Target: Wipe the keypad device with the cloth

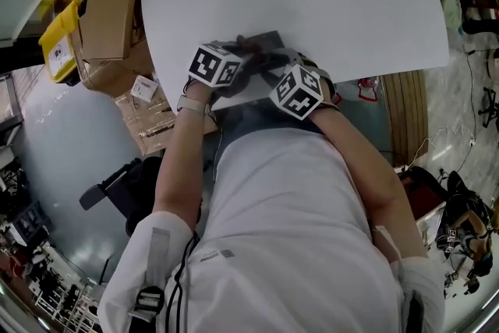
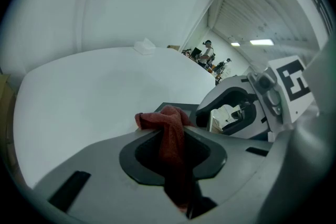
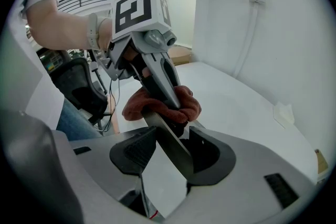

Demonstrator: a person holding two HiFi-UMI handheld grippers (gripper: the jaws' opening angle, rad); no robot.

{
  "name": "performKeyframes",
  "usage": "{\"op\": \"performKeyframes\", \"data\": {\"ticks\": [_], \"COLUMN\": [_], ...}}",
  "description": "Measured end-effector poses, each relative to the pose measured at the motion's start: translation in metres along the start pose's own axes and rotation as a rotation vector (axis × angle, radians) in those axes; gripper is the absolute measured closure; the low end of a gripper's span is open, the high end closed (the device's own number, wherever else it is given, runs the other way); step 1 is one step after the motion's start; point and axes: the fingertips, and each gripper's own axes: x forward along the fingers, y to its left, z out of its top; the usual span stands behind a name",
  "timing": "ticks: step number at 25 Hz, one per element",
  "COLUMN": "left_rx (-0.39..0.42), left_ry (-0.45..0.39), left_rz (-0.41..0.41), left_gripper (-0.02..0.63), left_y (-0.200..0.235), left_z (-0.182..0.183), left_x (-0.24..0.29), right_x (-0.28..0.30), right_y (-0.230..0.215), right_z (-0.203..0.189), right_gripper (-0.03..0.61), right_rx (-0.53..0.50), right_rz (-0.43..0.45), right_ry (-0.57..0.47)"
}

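Observation:
Close to the near edge of the white table [image 1: 335,4], my two grippers meet over the keypad device [image 1: 262,41], a dark flat slab. My left gripper [image 2: 170,147] is shut on a red cloth [image 2: 169,126], which bunches up past the jaws. In the right gripper view the cloth [image 3: 185,104] presses on the device's top end under the left gripper [image 3: 167,93]. My right gripper [image 3: 167,150] is shut on the device [image 3: 169,140], which runs tilted between its jaws. In the head view the marker cubes hide most of both grippers' jaws.
Cardboard boxes [image 1: 105,19] and a yellow box [image 1: 56,41] stand on the floor left of the table. A black chair [image 1: 125,183] sits by my left leg. A crumpled white paper [image 2: 144,45] lies at the table's far side. People stand far off [image 2: 207,52].

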Motion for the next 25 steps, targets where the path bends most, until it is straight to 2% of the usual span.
{"op": "performKeyframes", "data": {"ticks": [12,25], "left_rx": [-0.027,-0.053], "left_ry": [0.059,0.091], "left_rz": [0.03,0.021], "left_gripper": [0.538,0.538], "left_y": [0.032,0.064], "left_z": [0.005,0.006], "left_x": [0.025,0.046], "right_x": [-0.001,0.001], "right_y": [0.0,0.002], "right_z": [0.0,0.0], "right_gripper": [0.393,0.393], "right_rx": [0.009,0.019], "right_rz": [0.004,0.016], "right_ry": [0.005,0.013]}}
